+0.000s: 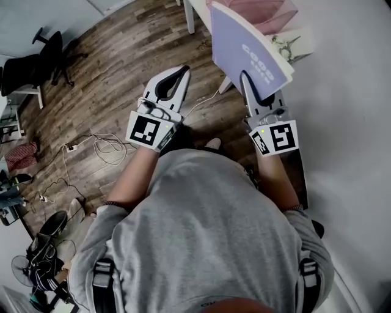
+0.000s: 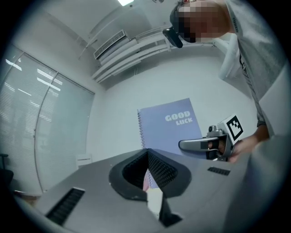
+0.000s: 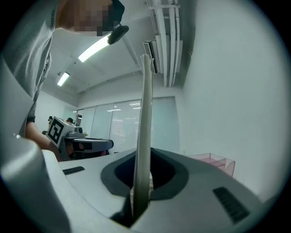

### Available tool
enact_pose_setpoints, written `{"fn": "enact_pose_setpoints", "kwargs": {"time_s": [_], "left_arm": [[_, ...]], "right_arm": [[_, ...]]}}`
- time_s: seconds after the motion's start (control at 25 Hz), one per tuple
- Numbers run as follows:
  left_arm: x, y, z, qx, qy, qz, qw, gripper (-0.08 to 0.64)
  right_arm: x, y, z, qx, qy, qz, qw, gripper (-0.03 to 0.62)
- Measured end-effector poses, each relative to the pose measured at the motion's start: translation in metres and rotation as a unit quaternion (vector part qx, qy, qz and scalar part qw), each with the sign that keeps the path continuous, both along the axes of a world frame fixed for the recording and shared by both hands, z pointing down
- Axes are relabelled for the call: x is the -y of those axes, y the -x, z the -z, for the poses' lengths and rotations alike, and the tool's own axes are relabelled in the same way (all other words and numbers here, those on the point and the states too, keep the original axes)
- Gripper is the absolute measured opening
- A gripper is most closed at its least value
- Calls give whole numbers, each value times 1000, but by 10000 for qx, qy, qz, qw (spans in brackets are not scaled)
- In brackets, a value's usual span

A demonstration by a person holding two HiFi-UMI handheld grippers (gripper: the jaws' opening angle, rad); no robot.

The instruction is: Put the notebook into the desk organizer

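Observation:
My right gripper (image 1: 248, 81) is shut on the lower edge of a lavender spiral notebook (image 1: 244, 49) printed "GOOD LUCK" and holds it upright in the air. In the right gripper view the notebook (image 3: 146, 127) stands edge-on between the jaws (image 3: 143, 184). A pink see-through desk organizer (image 1: 272, 15) sits on the white table (image 1: 348, 98) just beyond the notebook, low at the right in the right gripper view (image 3: 213, 161). My left gripper (image 1: 182, 72) hovers over the floor to the left, shut on nothing. From it I see the notebook's cover (image 2: 170, 125) and the right gripper (image 2: 200, 144).
A small metal object (image 1: 287, 46) lies on the table beside the organizer. A white table leg (image 1: 189, 18) stands at the table's left edge. Cables (image 1: 98, 147) trail over the wooden floor, with a black chair (image 1: 49, 55) at the far left.

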State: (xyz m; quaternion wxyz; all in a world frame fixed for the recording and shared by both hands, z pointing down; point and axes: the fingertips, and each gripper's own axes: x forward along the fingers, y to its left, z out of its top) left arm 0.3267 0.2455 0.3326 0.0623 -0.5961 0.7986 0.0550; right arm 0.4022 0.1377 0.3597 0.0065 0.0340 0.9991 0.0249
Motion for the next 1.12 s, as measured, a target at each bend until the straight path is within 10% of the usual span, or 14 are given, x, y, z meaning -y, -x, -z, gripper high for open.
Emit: {"fn": "enact_pose_setpoints", "kwargs": {"time_s": [1.12], "left_arm": [[-25, 111, -12, -46, 140, -240, 9996, 20]], "right_arm": [[-52, 119, -9, -184, 190, 227, 9994, 38]]}}
